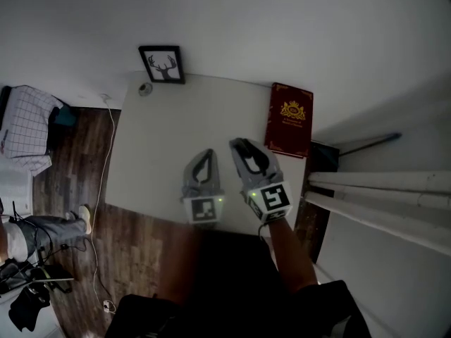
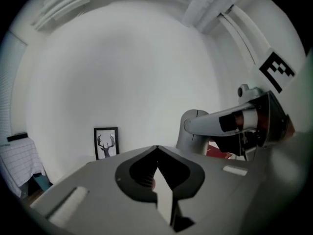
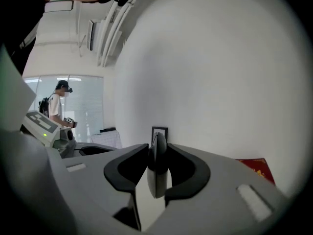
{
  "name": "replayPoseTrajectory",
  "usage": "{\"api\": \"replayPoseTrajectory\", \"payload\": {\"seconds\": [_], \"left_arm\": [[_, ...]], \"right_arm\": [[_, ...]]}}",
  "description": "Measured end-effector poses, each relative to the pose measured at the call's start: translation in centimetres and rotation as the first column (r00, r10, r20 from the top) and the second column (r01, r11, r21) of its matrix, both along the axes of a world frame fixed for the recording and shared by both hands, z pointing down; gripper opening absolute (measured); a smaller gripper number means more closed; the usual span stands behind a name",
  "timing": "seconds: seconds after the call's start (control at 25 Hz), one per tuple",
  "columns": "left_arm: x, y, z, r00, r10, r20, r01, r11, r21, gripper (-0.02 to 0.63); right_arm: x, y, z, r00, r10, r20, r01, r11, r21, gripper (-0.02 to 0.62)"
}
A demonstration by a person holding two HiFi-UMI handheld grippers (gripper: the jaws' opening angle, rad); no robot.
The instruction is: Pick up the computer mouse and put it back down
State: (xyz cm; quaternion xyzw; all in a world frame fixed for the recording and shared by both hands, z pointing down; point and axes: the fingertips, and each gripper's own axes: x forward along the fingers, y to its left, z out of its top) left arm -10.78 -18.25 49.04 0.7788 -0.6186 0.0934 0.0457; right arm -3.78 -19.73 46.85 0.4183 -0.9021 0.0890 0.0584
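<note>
Head view: the left gripper (image 1: 206, 153) and the right gripper (image 1: 241, 146) hang side by side over the near edge of the white desk (image 1: 176, 129); a framed deer picture (image 1: 162, 64) leans at the far edge near the left corner, and a red book (image 1: 289, 120) lies along the right edge.

Left gripper view: its jaws are pressed together with nothing between them; the other gripper shows close on the right.

Right gripper view: the jaws stand partly apart, clamped on the computer mouse (image 3: 157, 165), which sits on edge between the pads; a person (image 3: 57, 104) stands far off to the left.
</note>
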Motion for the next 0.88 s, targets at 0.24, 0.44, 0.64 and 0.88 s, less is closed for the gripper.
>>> {"api": "replayPoseTrajectory", "payload": {"seconds": [0.24, 0.44, 0.64, 0.88], "left_arm": [[-0.9, 0.2, -1.7, 0.998, -0.024, -0.061, 0.024, 1.0, 0.002, 0.002], [-1.0, 0.2, -3.7, 0.997, 0.001, -0.081, 0.003, 0.999, 0.05, 0.002], [-0.7, 0.7, -5.0, 0.995, 0.04, -0.096, -0.034, 0.997, 0.065, 0.002], [0.8, 2.0, -6.4, 0.995, 0.064, -0.071, -0.058, 0.994, 0.09, 0.002]], "right_arm": [[0.0, 0.7, -2.9, 0.996, 0.078, -0.052, -0.072, 0.991, 0.114, 0.13], [0.0, 1.5, -4.0, 0.99, 0.127, -0.06, -0.118, 0.983, 0.144, 0.132], [0.8, 2.6, -5.2, 0.981, 0.18, -0.074, -0.164, 0.969, 0.185, 0.13], [2.1, 4.4, -6.7, 0.98, 0.189, -0.065, -0.171, 0.961, 0.217, 0.13]]}}
